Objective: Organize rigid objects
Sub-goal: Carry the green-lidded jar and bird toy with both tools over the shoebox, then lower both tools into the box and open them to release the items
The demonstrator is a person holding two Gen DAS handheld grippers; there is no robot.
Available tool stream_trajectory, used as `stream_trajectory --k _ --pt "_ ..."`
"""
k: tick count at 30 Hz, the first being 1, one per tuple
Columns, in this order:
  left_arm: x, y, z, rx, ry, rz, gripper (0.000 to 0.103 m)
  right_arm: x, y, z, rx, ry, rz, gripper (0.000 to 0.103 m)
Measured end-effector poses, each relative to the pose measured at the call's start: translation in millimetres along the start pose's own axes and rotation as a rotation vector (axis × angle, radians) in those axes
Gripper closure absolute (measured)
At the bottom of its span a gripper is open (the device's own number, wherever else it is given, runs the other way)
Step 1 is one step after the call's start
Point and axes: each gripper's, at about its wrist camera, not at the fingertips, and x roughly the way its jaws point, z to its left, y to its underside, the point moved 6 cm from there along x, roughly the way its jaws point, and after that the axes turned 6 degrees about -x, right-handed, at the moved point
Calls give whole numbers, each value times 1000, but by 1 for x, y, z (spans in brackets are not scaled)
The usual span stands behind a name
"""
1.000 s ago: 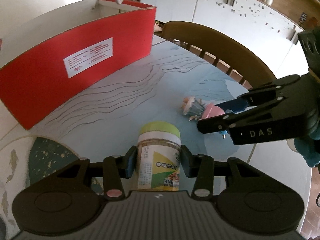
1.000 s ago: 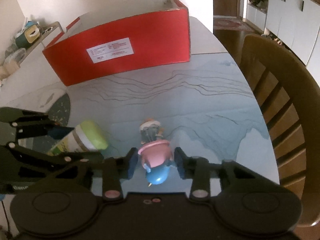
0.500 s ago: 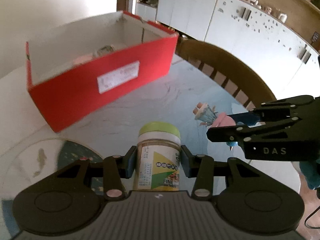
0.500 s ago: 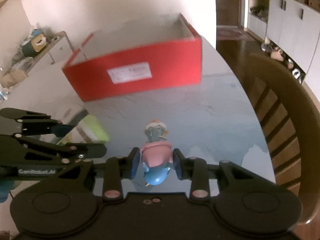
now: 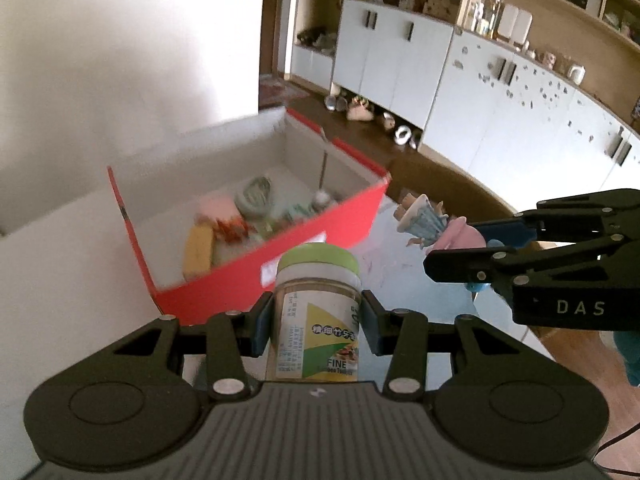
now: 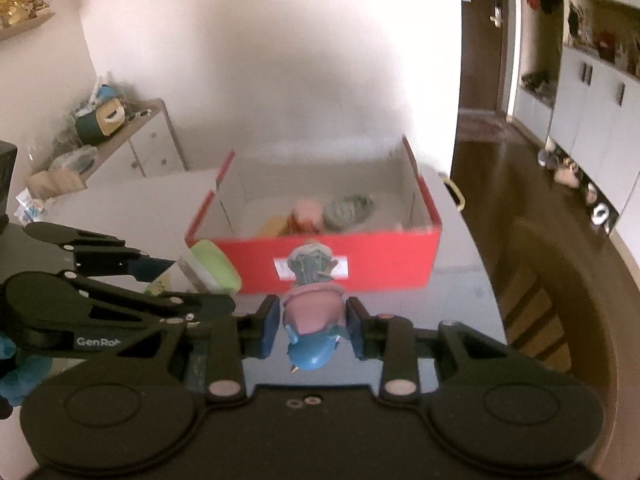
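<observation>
My left gripper (image 5: 316, 320) is shut on a clear jar with a green lid (image 5: 318, 308), held in the air before the red box (image 5: 256, 276). My right gripper (image 6: 312, 326) is shut on a pink and blue figurine (image 6: 314, 312); it shows at the right of the left wrist view (image 5: 440, 228). The red box (image 6: 384, 260) is open at the top and holds several small items. The jar's lid (image 6: 212, 266) and the left gripper (image 6: 120, 300) show at the left of the right wrist view.
A wooden chair (image 6: 560, 280) stands at the table's right side. White cabinets (image 5: 480, 92) line the far wall. A low white cupboard with clutter (image 6: 100, 136) stands at the far left. The box sits on the table (image 5: 60, 280).
Both grippers have risen with their objects and moved toward the red box. The box's inside and its contents have come into view.
</observation>
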Motion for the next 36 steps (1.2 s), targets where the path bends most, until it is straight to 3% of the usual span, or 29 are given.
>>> stream_trajectory --k 8,16,36 --pt "-3 -43 20 -15 -49 -53 59 12 -43 -1 -29 19 -45 68" --pt "20 -75 43 -35 -118 -52 59 38 -75 -13 -61 55 -55 68" --pt "131 -91 73 -86 -231 97 59 146 -83 -52 -87 35 68 68"
